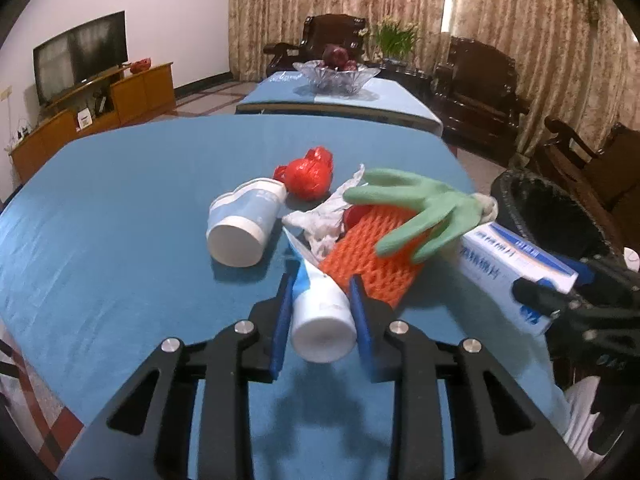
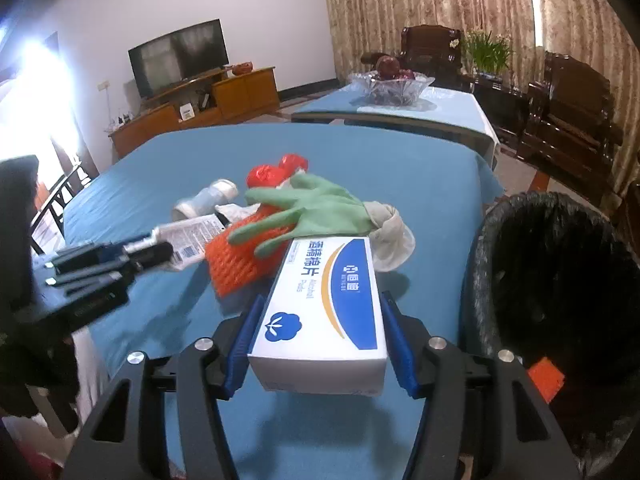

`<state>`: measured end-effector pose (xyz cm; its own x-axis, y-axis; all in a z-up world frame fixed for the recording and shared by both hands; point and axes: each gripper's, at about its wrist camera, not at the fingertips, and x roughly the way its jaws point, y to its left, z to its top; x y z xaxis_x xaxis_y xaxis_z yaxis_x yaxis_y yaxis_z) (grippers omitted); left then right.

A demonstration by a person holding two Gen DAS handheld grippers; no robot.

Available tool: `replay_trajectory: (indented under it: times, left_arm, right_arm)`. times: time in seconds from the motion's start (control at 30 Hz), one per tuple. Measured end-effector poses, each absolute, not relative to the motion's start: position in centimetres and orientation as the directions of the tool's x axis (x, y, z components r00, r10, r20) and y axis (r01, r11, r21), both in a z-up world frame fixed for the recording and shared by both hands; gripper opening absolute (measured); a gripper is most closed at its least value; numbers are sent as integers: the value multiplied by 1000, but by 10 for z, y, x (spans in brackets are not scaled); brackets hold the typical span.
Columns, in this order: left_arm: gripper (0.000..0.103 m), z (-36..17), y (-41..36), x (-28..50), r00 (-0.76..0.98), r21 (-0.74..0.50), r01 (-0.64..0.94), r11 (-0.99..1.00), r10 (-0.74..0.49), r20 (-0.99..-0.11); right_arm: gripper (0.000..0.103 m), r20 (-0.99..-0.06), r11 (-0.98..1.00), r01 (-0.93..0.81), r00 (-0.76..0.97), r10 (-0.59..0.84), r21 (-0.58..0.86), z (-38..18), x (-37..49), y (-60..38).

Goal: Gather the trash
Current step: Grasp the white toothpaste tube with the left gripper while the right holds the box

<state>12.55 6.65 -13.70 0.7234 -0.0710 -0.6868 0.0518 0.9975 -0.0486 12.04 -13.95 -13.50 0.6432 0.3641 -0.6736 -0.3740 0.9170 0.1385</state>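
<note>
My left gripper (image 1: 322, 308) is shut on a white and blue squeeze tube (image 1: 318, 312) and holds it just above the blue tablecloth (image 1: 120, 240). My right gripper (image 2: 320, 332) is shut on a white and blue alcohol pads box (image 2: 324, 304), also seen in the left wrist view (image 1: 516, 268). Between them lie an orange foam net (image 1: 372, 256), a green glove (image 1: 416, 208), crumpled tissue (image 1: 320, 220), a red plastic bag (image 1: 308, 174) and a tipped white bottle (image 1: 240, 228). A black-lined trash bin (image 2: 560, 280) stands right of the table.
A second blue table holds a glass fruit bowl (image 1: 336, 74). Dark wooden armchairs (image 1: 476, 92) line the curtained wall. A TV (image 1: 80, 56) sits on a wooden cabinet at the left. An orange scrap (image 2: 546, 376) lies inside the bin.
</note>
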Motion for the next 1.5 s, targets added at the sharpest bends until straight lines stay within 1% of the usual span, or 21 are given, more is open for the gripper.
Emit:
replay_trajectory:
  times: [0.27,0.37,0.5,0.53,0.67,0.73,0.83,0.93,0.97,1.0,1.03,1.07,1.17,1.5]
  left_arm:
    - [27,-122,63,109,743,-56,64,996,-85,-664]
    - [27,-124,60,105,743,-55,72,996,-90,-663]
    - [27,-136,56,103,721,-58,81,995,-98,-686]
    - [27,-138,56,102,721,-53,82,995,-96,-686]
    - [27,-140,54,99,728,-35,90,995,-90,-680]
    - [27,-141,54,99,728,-41,90,995,-93,-679]
    - [27,-142,53,99,728,-38,90,995,-92,-679]
    - [27,-142,53,98,729,-44,86,995,-93,-678]
    - [27,-142,53,97,730,-43,86,995,-93,-678]
    - [27,-142,54,96,729,-43,86,995,-93,-678]
    - [27,-142,54,96,729,-45,85,995,-93,-678]
    - [27,-141,53,95,729,-47,84,995,-93,-678]
    - [27,-138,55,95,730,-52,80,995,-94,-676]
    - [27,-113,64,84,770,-61,88,994,-106,-629]
  right_arm:
    - [57,-672,919,-362,643,367,155,-128,105,-147]
    - [57,-701,921,-355,616,361,162,-141,102,-148]
    - [58,-726,927,-335,594,346,168,-157,103,-148]
    - [60,-726,927,-333,593,348,173,-158,103,-146]
    - [78,-736,933,-312,586,338,180,-168,109,-143]
    - [80,-747,937,-300,578,329,180,-172,113,-140]
    - [87,-752,937,-293,570,331,190,-173,116,-136]
    - [87,-763,943,-284,567,311,173,-177,119,-133]
    - [83,-766,944,-284,564,308,171,-178,120,-132]
    - [76,-771,941,-289,553,314,175,-180,121,-132]
    - [61,-776,936,-299,539,328,188,-181,122,-132]
    - [59,-778,933,-302,531,337,198,-181,122,-132]
    - [57,-774,928,-323,532,342,189,-175,116,-130]
    - [55,-718,905,-373,571,398,206,-133,92,-136]
